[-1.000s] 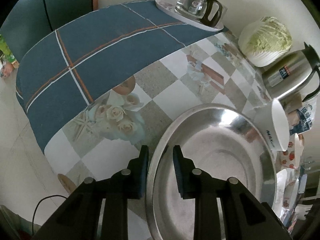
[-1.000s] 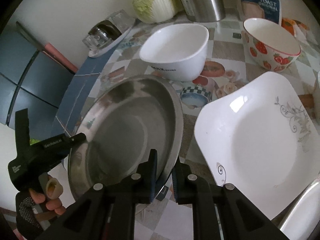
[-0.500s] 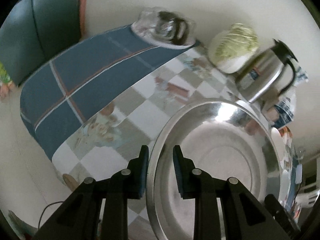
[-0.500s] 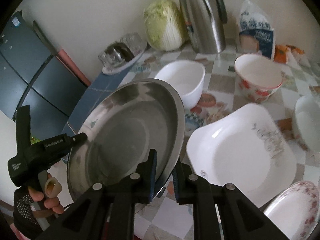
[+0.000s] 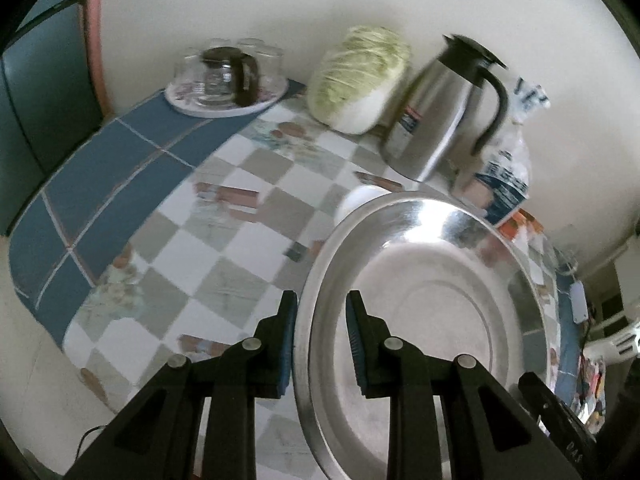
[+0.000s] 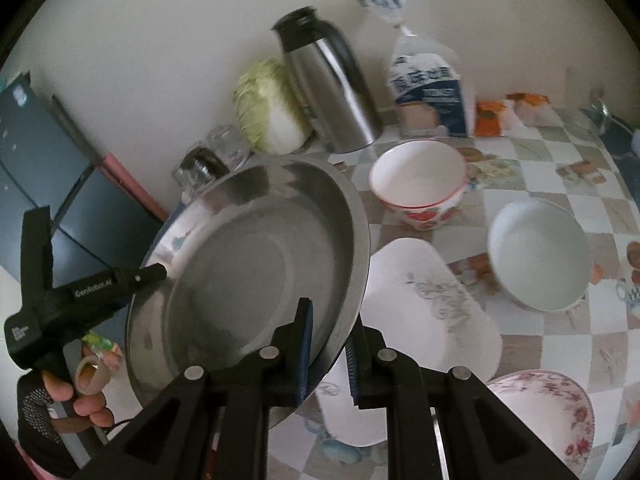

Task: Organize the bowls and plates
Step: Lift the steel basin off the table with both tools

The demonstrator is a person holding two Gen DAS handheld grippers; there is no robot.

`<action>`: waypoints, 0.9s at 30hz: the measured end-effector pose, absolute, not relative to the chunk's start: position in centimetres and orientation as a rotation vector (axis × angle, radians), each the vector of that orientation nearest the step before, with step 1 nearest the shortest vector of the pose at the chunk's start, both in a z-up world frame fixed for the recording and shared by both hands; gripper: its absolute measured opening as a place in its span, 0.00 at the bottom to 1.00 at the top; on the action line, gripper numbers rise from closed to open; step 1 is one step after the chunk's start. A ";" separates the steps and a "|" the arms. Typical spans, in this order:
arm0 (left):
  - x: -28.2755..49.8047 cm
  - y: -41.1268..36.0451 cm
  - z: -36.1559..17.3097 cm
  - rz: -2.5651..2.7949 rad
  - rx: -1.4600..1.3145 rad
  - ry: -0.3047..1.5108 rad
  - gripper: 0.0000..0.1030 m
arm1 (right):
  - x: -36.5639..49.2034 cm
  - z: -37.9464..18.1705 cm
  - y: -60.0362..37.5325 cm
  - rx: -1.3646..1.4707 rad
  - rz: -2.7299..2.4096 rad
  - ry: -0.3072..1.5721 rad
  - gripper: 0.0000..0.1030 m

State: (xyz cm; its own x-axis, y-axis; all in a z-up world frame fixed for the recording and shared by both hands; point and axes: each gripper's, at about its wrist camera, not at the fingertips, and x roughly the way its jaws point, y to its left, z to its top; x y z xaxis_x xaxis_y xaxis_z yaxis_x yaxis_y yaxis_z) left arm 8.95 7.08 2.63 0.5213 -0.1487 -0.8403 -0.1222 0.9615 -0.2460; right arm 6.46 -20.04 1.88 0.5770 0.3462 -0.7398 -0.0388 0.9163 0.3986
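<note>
"GenRobot.AI" in white letters along the left claw [image 6: 160,270]'s black arm.

Left gripper [image 5: 320,336] and right gripper [image 6: 329,354] both point steeply down, each clamped on the pan [image 6: 256,272] rim; a gloved hand [image 6: 60,404] holds the left.

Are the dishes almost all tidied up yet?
Not yet. Nothing looks stacked so far. Both grippers, left and right, grip the rim of the big metal plate, held above the table. The white square plate, the bowls and the flowered plate still wait.
</note>
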 end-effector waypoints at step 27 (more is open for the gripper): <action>9.6 -0.2 -1.9 -0.191 -0.198 1.176 0.25 | 5.6 -2.4 -28.0 0.419 0.142 0.992 0.18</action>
State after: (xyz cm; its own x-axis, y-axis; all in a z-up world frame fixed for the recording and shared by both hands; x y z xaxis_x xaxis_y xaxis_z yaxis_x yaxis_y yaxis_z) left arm 9.63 -0.22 -1.94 0.3724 -0.2503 -0.8937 0.0448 0.9667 -0.2521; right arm 5.63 -27.96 -2.44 0.5454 0.3041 -0.7811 0.0721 0.9114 0.4051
